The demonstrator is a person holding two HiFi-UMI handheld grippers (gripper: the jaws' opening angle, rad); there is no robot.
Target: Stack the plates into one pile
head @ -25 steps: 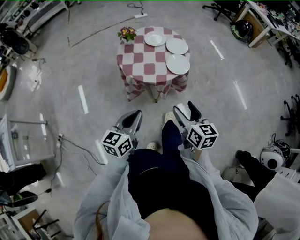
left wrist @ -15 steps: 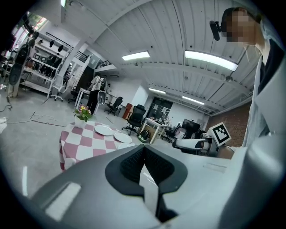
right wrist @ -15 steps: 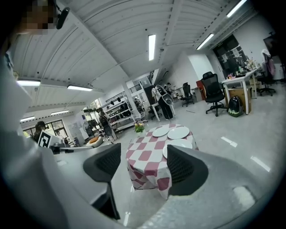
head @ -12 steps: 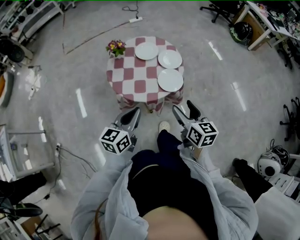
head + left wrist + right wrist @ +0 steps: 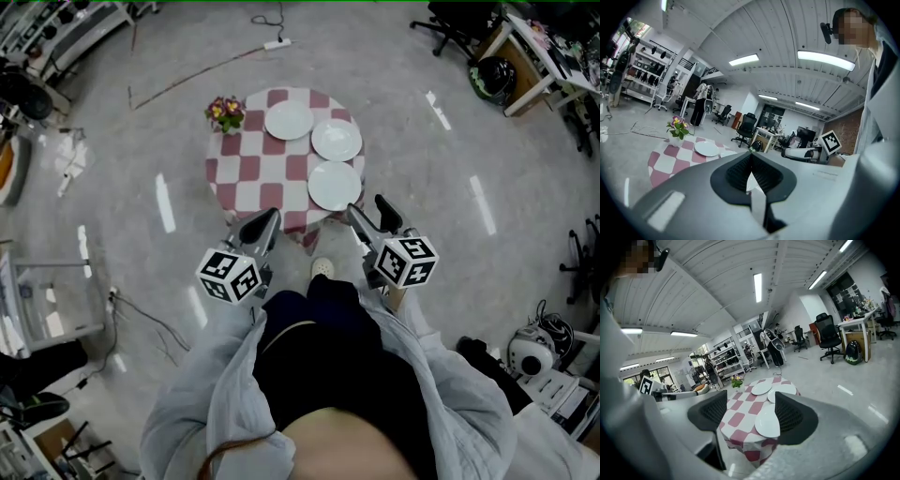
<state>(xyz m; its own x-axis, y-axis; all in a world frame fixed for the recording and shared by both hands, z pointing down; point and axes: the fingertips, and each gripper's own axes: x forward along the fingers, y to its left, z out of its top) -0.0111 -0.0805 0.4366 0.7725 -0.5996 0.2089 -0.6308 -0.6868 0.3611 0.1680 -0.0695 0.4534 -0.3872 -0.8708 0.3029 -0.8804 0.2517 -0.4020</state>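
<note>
Holding both tools short of the tabletop, I have nothing in either one. The left gripper (image 5: pixel 262 221) has its jaws pressed together on empty air, and the right gripper (image 5: pixel 367 208) has its jaws spread, with the table in line beyond them but nothing between the pads. Both point toward twelve o'clock from where I stand, at the edge of the round checked table (image 5: pixel 251 171), which lies just ahead of the tips. On it the three white plates lie separately, each flat on the cloth. The near plate (image 5: pixel 335 186) sits at about four o'clock on the tabletop, closest to the right gripper. The middle plate (image 5: pixel 337 140) sits at two o'clock, just beside it. The far plate (image 5: pixel 289 120) is at twelve o'clock. None rests on another as far as I can see from the head view. A small flower pot (image 5: pixel 225 112) stands at ten o'clock, apart from the plates. I judge the stacking has not begun: no plate is lifted or piled, so every lift and placement is left to do.
</note>
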